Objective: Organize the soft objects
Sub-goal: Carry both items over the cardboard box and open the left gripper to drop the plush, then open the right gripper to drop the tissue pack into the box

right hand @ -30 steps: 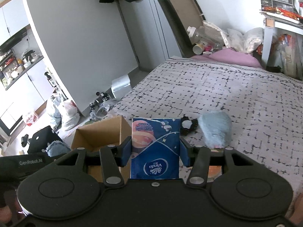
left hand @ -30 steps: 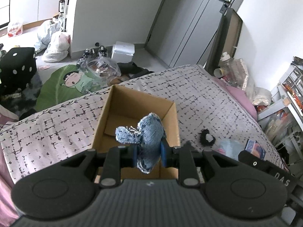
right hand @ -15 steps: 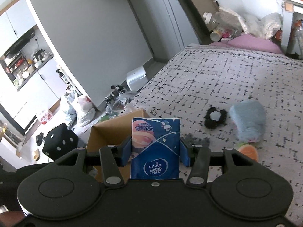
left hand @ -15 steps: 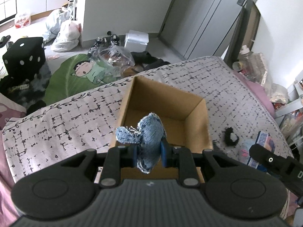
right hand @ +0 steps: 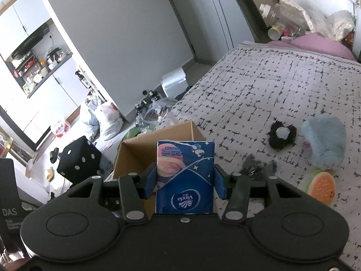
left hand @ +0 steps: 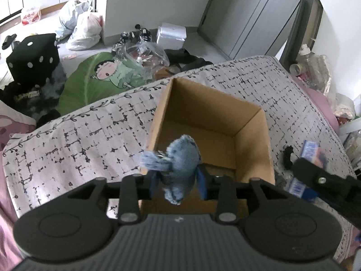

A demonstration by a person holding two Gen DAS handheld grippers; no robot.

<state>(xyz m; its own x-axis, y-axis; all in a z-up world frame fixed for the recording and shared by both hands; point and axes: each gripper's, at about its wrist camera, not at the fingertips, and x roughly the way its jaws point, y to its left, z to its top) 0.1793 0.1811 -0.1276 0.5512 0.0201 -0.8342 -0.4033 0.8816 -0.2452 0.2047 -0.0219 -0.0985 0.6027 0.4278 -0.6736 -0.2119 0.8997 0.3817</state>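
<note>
An open cardboard box [left hand: 252, 122] stands on the patterned bed cover; its far wall shows in the right wrist view [right hand: 137, 155]. My left gripper [left hand: 178, 180] is over the box's near edge with jaws wider apart; the blue denim pouch [left hand: 180, 164], blurred, sits between them. My right gripper [right hand: 185, 180] is shut on a blue Vinda tissue pack [right hand: 185, 178], held just right of the box. It also shows in the left wrist view [left hand: 311, 151].
On the bed to the right lie a black scrunchie [right hand: 282, 135], a fluffy blue plush [right hand: 325, 144], an orange-slice toy [right hand: 320, 187] and a dark cloth bit [right hand: 257, 168]. A black dice cushion [left hand: 33, 56], bags and clutter sit on the floor beyond the bed edge.
Both grippers have moved closer to the box. My left gripper's jaws have spread and the denim pouch looks blurred between them. The right still holds the tissue pack.
</note>
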